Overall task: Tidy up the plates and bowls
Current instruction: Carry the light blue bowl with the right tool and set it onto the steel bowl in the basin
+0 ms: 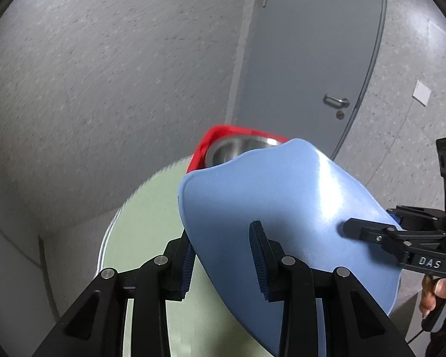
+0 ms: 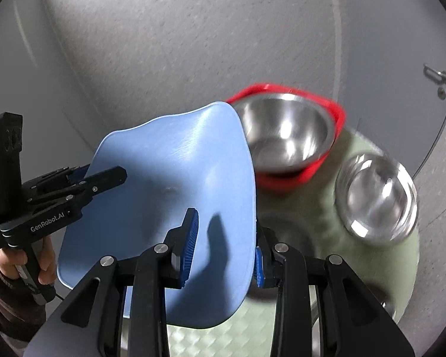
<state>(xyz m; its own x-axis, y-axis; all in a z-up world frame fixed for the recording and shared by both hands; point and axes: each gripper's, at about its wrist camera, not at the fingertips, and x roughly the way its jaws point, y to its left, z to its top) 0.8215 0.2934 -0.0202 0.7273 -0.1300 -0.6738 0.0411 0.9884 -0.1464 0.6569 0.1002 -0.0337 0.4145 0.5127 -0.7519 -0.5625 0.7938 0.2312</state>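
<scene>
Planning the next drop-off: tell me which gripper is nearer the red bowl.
Right, probably. The right gripper clamps the blue plate's edge beside the red bowl; the left gripper clamps the opposite edge, farther away.

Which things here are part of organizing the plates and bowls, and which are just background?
Part of the job: blue plate, held by left gripper and right gripper; steel bowl inside red bowl; second steel bowl.

Background: green table, grey door, door handle.

Red tub (image 2: 300,175) w/ steel bowl (image 2: 285,136) blocks table's far side; second bowl (image 2: 377,199) beside.
</scene>
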